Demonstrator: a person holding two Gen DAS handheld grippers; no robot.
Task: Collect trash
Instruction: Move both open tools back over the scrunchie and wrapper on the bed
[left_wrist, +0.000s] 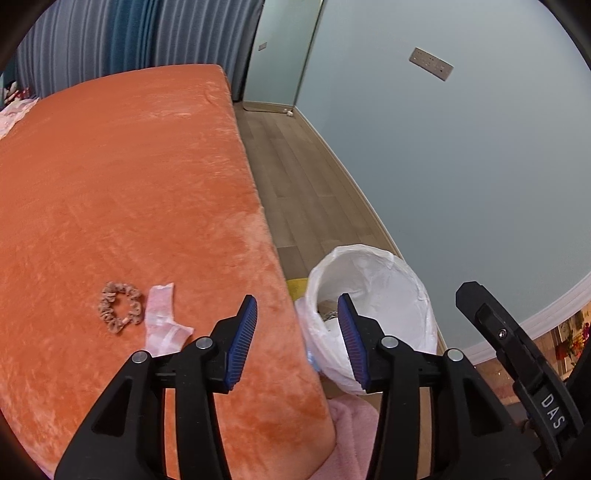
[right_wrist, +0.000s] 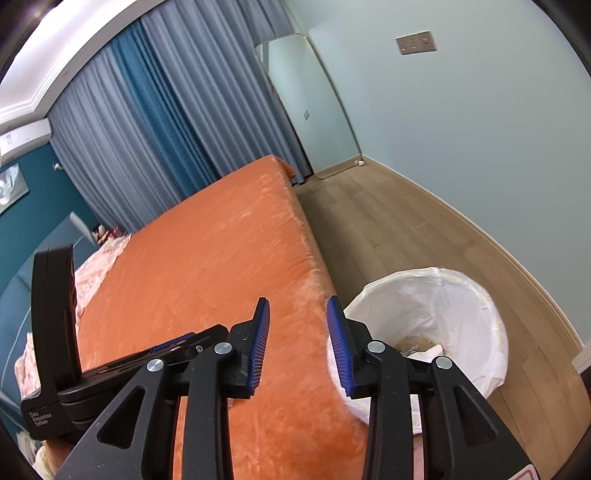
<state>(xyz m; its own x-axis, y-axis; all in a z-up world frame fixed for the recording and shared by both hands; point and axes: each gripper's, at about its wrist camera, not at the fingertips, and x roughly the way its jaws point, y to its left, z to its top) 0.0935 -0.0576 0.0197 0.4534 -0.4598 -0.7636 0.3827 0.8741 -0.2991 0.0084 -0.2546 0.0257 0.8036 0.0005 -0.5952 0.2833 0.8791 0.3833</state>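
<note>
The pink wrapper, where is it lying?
In the left wrist view, the pink wrapper lies on the orange bed, touching the scrunchie, left of the bin.

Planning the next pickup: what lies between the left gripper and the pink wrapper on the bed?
Only bare orange bedcover, seen in the left wrist view. The left gripper, jaws open and empty, sits right of the pink wrapper; the scrunchie lies beyond it.

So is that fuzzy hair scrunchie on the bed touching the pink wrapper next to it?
Cannot tell. In the left wrist view the scrunchie sits right against the pink wrapper on the orange bed; no clear gap or overlap shows.
</note>
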